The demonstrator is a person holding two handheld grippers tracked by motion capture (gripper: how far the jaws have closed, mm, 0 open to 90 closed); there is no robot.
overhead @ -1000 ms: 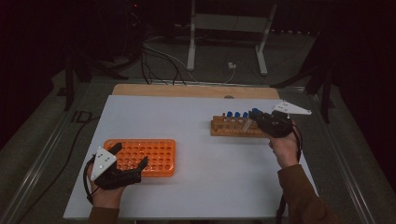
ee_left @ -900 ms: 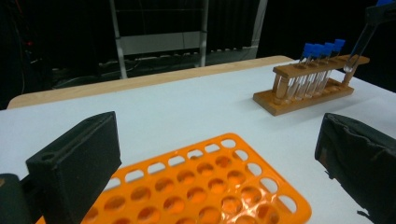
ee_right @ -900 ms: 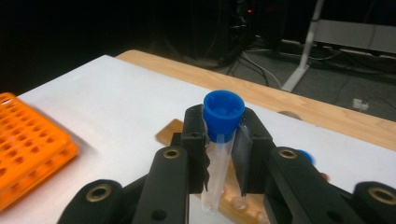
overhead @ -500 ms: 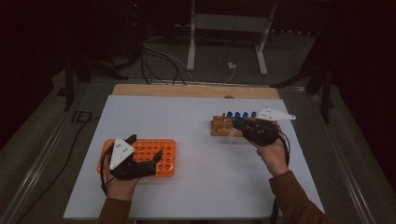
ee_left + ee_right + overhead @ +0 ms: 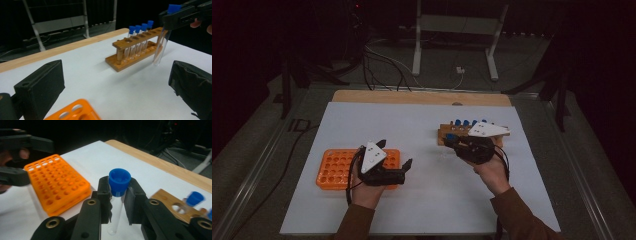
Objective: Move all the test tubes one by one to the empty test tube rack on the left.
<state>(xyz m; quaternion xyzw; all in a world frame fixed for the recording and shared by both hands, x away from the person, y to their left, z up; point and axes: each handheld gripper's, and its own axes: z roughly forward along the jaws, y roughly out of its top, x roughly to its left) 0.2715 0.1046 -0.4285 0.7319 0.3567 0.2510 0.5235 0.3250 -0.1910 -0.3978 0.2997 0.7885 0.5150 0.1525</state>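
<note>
Blue-capped clear tube [image 5: 117, 195] sits clamped in the right gripper [image 5: 117, 195], pads pressed just under the cap, jaws drawn in tight on it. Tube hangs upright, its bottom clear of the white table [image 5: 422, 125], just in front of the wooden rack [image 5: 135, 51]. Four more blue-capped tubes [image 5: 140, 27] stand in that rack. Left gripper [image 5: 394, 157] wide open, nothing between its pads, held over the right end of the orange tray [image 5: 337, 167]. The two grippers are well apart, bare table between them.
</note>
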